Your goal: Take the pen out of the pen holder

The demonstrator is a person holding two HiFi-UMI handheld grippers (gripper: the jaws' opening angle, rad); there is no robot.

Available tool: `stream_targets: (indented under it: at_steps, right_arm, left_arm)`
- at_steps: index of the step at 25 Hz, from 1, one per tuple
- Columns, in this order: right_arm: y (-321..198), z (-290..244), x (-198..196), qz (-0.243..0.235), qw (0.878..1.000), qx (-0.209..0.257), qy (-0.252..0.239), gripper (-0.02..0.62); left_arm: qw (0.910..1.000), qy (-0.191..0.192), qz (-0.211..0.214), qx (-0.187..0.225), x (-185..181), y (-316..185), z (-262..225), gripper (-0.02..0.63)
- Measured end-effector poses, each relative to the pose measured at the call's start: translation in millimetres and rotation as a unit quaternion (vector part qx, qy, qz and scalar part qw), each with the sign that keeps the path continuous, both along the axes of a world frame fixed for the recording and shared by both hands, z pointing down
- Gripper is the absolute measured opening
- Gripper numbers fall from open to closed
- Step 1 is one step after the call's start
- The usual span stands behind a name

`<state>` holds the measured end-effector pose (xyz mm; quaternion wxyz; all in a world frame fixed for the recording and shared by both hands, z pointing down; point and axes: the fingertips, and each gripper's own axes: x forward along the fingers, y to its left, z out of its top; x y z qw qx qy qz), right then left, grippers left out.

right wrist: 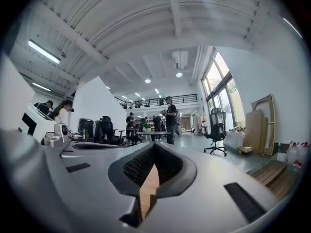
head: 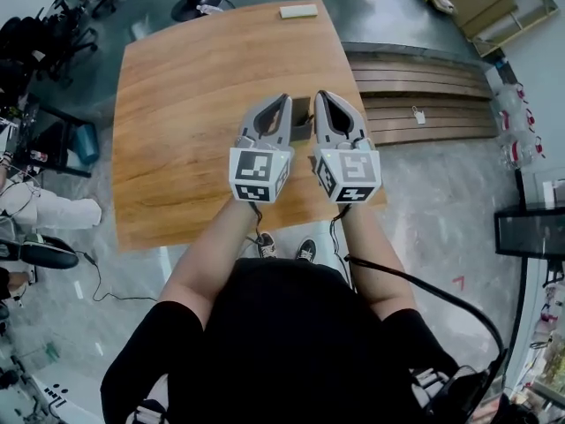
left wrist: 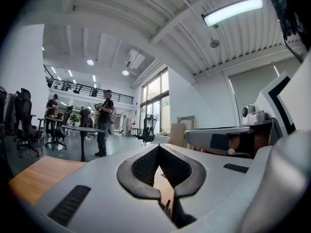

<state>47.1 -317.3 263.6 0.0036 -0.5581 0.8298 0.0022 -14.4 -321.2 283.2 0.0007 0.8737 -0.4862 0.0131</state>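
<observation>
Your left gripper and right gripper hover side by side over the near edge of the wooden table, both clenched on nothing. The dark pen holder stands between them. A pale block lies at the far edge.

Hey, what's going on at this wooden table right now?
A person stands at a wooden table, holding the left tool and the right tool side by side just above it. Both tools have their jaws together and grip nothing. A small dark container, probably the pen holder, sits on the table between them. No pen can be clearly made out, and the take-out has not yet begun.
</observation>
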Motion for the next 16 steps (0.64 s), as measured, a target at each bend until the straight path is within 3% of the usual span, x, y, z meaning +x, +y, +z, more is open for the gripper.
stream_targets:
  at_steps: [16]
  right_arm:
    - [-1.3, 4.8, 2.6, -0.009, 1.0, -0.003, -0.004, 0.014]
  left_arm:
    - [0.9999, -0.006, 0.001, 0.013, 5.3, -1.4, -7.6, 0.0]
